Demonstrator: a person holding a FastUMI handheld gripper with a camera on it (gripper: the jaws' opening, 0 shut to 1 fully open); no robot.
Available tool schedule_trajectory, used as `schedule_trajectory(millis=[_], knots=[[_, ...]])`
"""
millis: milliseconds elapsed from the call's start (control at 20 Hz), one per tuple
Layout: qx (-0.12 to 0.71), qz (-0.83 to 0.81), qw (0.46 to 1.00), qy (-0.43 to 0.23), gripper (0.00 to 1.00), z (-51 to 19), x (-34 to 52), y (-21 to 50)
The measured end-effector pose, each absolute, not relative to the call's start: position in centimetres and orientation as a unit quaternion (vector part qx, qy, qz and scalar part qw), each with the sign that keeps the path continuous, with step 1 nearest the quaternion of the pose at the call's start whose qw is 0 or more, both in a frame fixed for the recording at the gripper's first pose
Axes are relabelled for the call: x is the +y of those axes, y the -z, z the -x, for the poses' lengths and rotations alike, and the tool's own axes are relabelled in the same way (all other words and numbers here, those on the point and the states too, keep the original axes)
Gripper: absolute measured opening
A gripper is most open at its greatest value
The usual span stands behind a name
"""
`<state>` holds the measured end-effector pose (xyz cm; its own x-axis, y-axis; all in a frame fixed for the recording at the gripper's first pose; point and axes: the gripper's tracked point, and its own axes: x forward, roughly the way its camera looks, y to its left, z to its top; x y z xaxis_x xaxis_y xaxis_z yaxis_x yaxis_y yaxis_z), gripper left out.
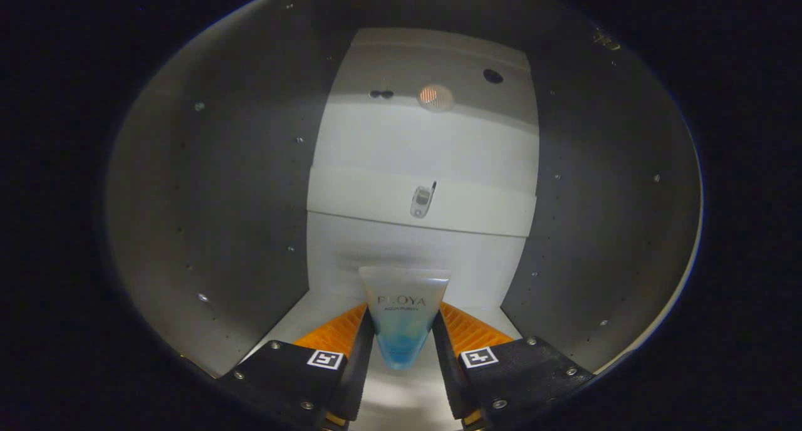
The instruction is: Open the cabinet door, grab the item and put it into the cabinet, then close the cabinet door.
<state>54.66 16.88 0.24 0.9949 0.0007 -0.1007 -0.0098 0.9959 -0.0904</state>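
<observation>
Tube [403, 318] clamped between gripper [403, 346] fingers inside cabinet [207, 186].

tube [404, 318] between fingers [351, 343] (both touching) | inside cabinet [219, 199] | back wall [426, 143] beyond

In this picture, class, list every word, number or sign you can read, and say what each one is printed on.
"PROYA": on the tube, held between the two fingers of the claw; the second and third letters are faint.
"AQUA PURITY": the small line under it; blurred, so this reading is unsure.
Black-and-white square code marks: one on each finger; patterns, not words.
Inside the cabinet: no writing.
</observation>
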Motion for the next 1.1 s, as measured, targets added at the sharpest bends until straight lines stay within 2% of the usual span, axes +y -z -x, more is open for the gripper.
schedule_trajectory(millis=[700,800,950,1100], knots=[[0.092,0.016,0.995,-0.02,0.57,-56.8,17.2,3.2],[0.096,0.027,0.994,-0.034,0.62,-56.7,17.6,3.6],[0.103,0.031,0.994,-0.038,0.76,-56.5,17.9,4.0],[0.104,0.016,0.994,-0.036,0.83,-56.6,17.8,4.0]])
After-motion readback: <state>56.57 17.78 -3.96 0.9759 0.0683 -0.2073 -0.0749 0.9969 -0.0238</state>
